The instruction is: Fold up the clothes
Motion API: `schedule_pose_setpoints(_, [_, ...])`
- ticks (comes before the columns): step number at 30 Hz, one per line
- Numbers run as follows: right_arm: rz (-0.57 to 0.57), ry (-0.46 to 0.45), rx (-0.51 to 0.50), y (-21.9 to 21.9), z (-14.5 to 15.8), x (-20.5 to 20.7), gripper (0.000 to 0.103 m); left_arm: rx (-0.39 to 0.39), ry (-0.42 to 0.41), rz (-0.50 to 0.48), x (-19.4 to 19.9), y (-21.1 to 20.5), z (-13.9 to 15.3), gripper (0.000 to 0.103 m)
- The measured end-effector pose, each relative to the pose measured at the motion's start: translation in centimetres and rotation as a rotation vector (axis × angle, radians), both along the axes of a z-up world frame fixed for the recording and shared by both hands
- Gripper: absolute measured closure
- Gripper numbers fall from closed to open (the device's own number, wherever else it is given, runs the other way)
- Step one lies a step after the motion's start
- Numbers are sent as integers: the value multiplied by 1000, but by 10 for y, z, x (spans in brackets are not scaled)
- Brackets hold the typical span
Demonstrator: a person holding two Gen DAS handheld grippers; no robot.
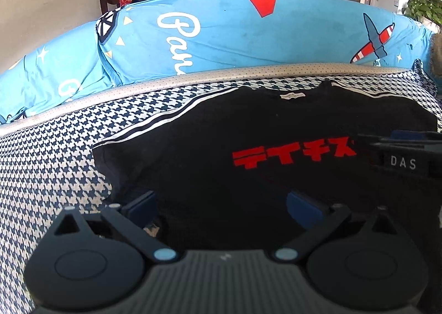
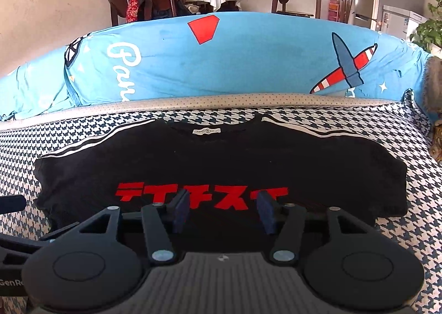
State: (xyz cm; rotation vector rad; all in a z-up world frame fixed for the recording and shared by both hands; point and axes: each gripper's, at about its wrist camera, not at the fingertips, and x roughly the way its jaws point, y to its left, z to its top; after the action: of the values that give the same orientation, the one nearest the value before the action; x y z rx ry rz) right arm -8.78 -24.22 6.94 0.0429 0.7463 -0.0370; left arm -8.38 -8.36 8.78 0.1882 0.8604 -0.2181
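Left gripper (image 1: 221, 207): jaws stand wide apart, nothing between the blue pads (image 1: 304, 209); only the dark cloth of the shirt (image 1: 248, 126) lies below and ahead of them. The near hem is hidden under the gripper body, so contact with the cloth cannot be told.

Right gripper (image 2: 222, 211): jaws stand about half apart, also empty, poised over the shirt's near part, just short of the red lettering (image 2: 201, 195). In the left view the right gripper's body enters at the right edge, beside the lettering; in the right view part of the left gripper shows at the lower left. The two tools sit side by side at the near edge of the garment.

Beyond both claws the shirt lies face up and spread flat on the houndstooth cover (image 2: 55, 131). The collar label (image 2: 206, 131) is at the far end, and striped sleeves spread to either side of it. The body looks short from front to back, but whether the lower part is already turned under cannot be told. Behind the cover rises a blue cushion (image 2: 248, 59).

Progress, as judged: early. The shirt is laid out and smoothed; no sleeve fold is visible. Remaining: grasp the near edge or corners, fold sleeves and sides inward, then fold the body.
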Motion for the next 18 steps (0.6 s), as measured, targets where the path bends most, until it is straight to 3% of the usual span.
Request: schedule_pose_setpoints(18, [-44,18,-21,-30,-3,-6,47,25,55,-38,-2,-23,-21,0])
